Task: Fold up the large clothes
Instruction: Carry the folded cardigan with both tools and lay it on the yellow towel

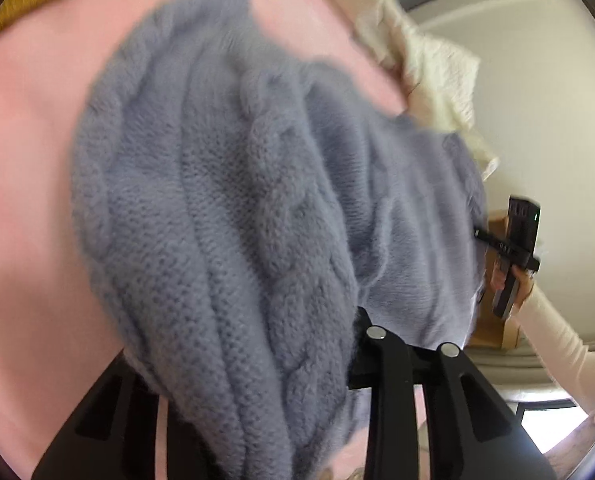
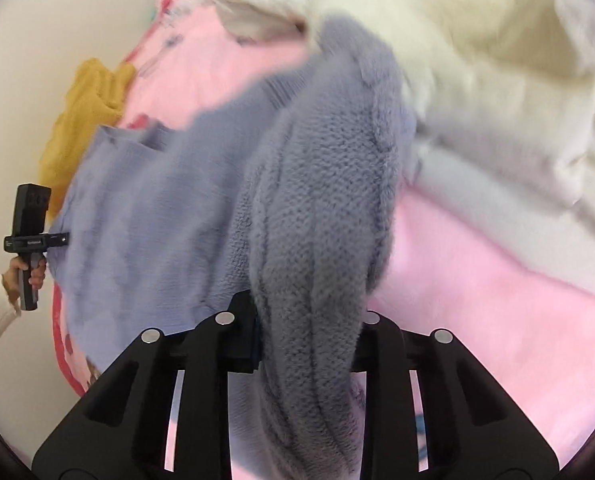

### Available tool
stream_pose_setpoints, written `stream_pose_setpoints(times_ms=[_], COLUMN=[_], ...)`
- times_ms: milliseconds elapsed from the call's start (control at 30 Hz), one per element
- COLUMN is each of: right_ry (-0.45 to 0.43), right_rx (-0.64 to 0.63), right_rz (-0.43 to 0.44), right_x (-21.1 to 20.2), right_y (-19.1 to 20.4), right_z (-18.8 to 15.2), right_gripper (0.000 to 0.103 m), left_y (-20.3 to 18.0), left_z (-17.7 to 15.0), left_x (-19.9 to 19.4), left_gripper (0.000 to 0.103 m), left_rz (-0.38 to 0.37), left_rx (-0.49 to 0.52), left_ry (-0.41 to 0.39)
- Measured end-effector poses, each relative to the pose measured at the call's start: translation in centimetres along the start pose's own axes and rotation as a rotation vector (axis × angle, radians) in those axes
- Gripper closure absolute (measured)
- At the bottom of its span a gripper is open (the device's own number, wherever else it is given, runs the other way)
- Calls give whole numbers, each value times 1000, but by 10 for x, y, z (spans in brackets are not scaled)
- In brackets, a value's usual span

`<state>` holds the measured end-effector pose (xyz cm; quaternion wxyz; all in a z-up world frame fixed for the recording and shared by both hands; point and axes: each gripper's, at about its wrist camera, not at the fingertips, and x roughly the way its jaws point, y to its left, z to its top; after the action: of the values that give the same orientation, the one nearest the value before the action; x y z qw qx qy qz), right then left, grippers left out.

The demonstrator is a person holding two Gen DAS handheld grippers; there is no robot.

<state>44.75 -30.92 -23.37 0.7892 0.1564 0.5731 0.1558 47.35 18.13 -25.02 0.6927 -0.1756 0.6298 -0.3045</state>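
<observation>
A grey-blue cable-knit sweater (image 1: 225, 208) hangs stretched between both grippers above a pink blanket (image 1: 29, 140). My left gripper (image 1: 297, 360) is shut on one edge of the sweater; thick knit drapes over its fingers and hides the left one. My right gripper (image 2: 305, 344) is shut on the other edge of the sweater (image 2: 321, 184), which bunches between its fingers. Each gripper shows in the other's view, the right gripper at the right edge (image 1: 515, 248), the left gripper at the left edge (image 2: 31, 240), both held by a hand in a white sleeve.
A cream fluffy garment (image 2: 477, 72) lies on the pink blanket (image 2: 497, 300) beyond the sweater; it also shows in the left wrist view (image 1: 429, 64). A mustard-yellow garment (image 2: 85, 120) lies at the blanket's far edge by a white wall (image 1: 545, 128).
</observation>
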Motion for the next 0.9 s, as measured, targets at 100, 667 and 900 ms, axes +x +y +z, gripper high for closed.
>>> stream_pose_setpoints(times_ms=[100,667,900], right_ry=[-86,-198,-218], right_rx=[-24,-228,-390], right_rz=[-2,18,119], right_x=[-37,-106,-110], right_y=[23,127,219], right_z=[6,51,125], right_gripper=[81,82,82], left_y=[-13,-42,-43], left_z=[-3,-48,-58], left_x=[-23,-134,-228], left_gripper=[71,72,72], left_rz=[-8,52,144], left_rx=[5,-58,-74], left_ry=[-98,-453,-591])
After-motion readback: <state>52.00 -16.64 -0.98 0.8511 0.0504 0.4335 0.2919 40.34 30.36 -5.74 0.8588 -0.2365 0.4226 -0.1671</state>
